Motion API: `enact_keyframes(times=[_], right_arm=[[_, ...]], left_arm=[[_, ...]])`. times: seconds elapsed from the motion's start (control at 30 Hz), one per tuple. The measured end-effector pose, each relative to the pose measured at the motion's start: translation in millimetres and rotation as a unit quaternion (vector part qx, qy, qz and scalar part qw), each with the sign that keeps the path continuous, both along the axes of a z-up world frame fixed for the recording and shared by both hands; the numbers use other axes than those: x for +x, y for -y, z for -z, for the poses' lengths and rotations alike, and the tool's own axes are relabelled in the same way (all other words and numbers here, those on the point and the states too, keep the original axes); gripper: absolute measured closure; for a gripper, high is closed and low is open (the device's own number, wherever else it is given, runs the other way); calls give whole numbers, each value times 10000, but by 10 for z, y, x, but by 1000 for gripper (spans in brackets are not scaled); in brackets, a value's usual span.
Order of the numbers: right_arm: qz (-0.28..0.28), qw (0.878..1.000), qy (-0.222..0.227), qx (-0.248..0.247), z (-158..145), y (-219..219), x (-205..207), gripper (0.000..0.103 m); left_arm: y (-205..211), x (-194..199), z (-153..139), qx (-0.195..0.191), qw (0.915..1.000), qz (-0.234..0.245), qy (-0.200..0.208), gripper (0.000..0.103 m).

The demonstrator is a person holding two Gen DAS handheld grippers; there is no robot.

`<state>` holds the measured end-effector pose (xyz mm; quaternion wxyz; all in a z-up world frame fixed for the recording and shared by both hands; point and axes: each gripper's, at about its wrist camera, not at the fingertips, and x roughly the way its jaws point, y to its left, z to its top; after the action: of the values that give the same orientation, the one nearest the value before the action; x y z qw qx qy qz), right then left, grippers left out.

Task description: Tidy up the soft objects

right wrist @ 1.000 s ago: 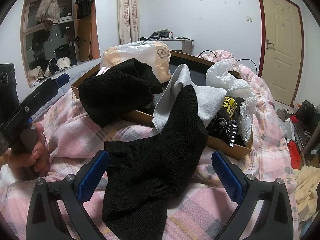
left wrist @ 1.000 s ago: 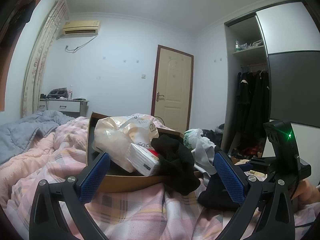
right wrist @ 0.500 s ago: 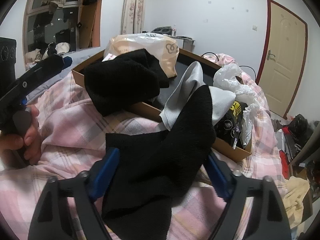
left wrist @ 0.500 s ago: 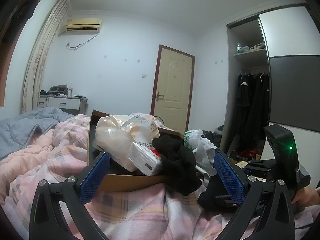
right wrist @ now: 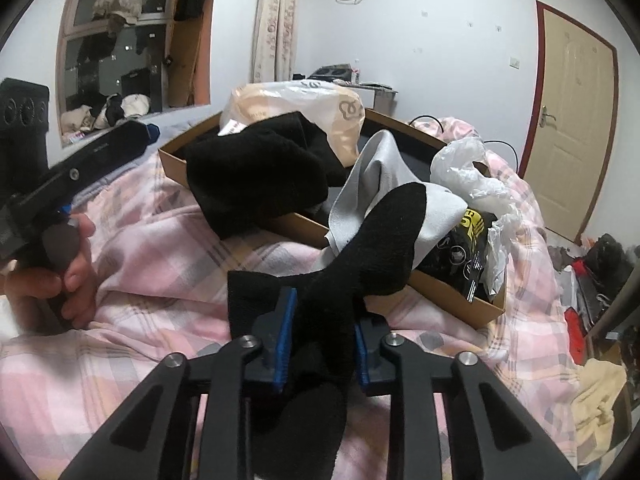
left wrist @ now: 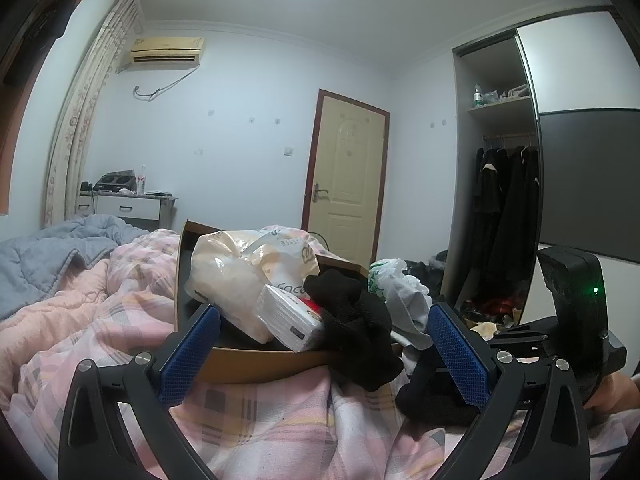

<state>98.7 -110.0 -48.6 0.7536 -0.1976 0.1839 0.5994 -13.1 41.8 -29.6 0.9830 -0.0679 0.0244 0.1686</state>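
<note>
Pinching the black sock (right wrist: 360, 248) at 6 o'clock of the cardboard box (right wrist: 452, 292), the right tongs (right wrist: 319, 344) can lift it off the bed; left tongs (left wrist: 324, 356) wait wide open

A pink plaid cotton bedspread (right wrist: 168, 240) with grey and yellow checks covers the bed. On it sits a tan cardboard box (right wrist: 452, 288) with a dark inside. A black knit sock (right wrist: 372, 256) overlaps a pale grey cloth (right wrist: 372, 184). A cream translucent plastic bag (left wrist: 236, 264) carries brown print. The blue textured fingers (left wrist: 192, 354) sit on black arms.
</note>
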Motion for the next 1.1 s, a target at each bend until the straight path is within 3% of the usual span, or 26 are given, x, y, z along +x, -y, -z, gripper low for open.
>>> enact_keyframes(times=[0.57, 0.73, 0.9, 1.1], right_arm=[[20, 9983, -25, 587, -163, 100, 12, 90], [-58, 9934, -345, 1093, -426, 143, 93, 90], [57, 9908, -149, 1346, -738, -36, 125, 90], [389, 9803, -136, 1930, -875, -136, 224, 90]], left_arm=[[3, 10, 5, 9, 10000, -9, -8, 0], [3, 10, 8, 1, 10000, -22, -3, 0], [11, 14, 4, 40, 10000, -22, -19, 0], [29, 7, 9, 92, 9999, -34, -36, 0]])
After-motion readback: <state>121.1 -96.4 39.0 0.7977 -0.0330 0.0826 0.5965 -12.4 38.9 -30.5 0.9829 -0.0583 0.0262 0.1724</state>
